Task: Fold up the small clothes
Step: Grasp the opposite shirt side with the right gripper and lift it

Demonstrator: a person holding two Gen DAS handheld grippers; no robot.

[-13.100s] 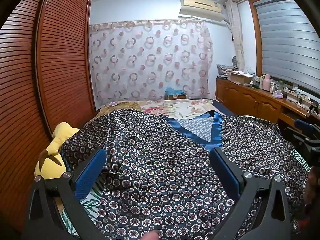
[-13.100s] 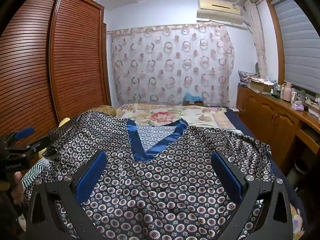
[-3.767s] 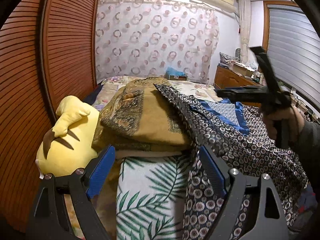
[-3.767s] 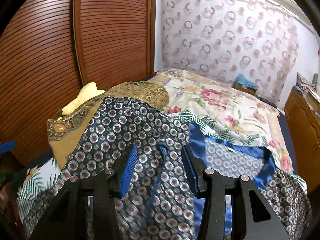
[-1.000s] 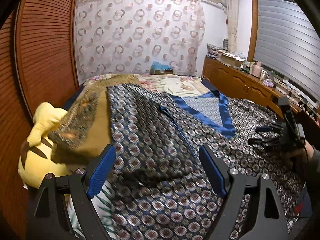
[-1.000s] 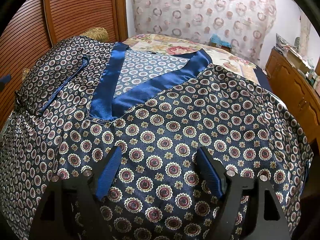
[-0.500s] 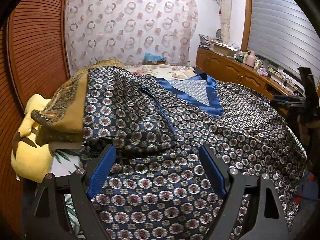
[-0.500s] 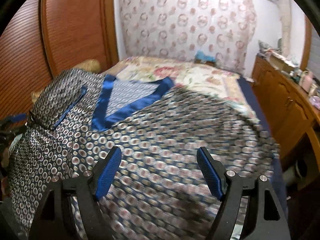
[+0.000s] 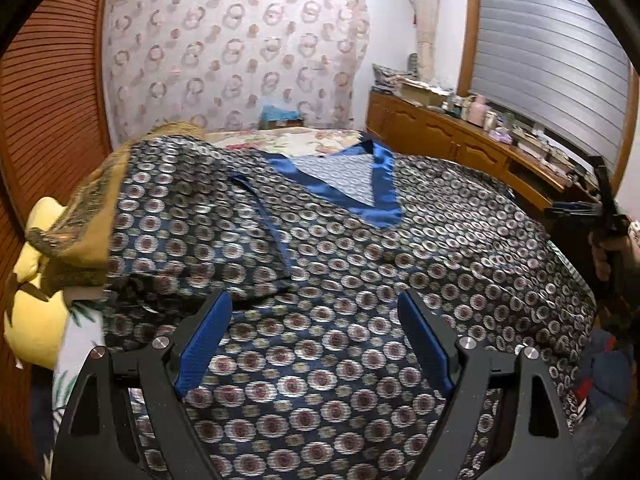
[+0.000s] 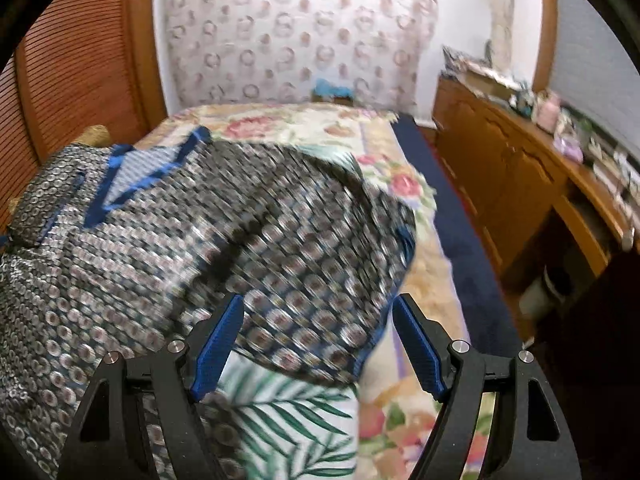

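The patterned garment [image 9: 360,264], a dark satin top with a blue V-neck trim [image 9: 360,184], lies spread across the bed [image 10: 400,400], its left sleeve [image 9: 208,224] already turned in over the body while the right sleeve [image 10: 344,264] lies out flat toward the bed's edge. The left gripper [image 9: 312,344] hovers over the lower body of the garment with its fingers wide apart and nothing between them; the right gripper [image 10: 316,340], also spread wide and empty, sits just above the hem of that right sleeve. The likely next step is to pinch the right sleeve and fold it inward, and the slippery-looking fabric could slide out of a shallow pinch, or the sleeve could drag the body out of line and undo the left fold. A bite that goes too deep could also catch the leaf-print sheet [image 10: 288,412] beneath. Beside the garment on the left are a folded golden-brown cloth [image 9: 88,216] and a yellow plush toy [image 9: 36,320]; a wooden cabinet [image 10: 520,184] runs along the right. The right view is smeared by motion blur, so the sleeve's exact edge and any creases are hard to make out, and the garment's near hem is cut off behind both grippers' frames.
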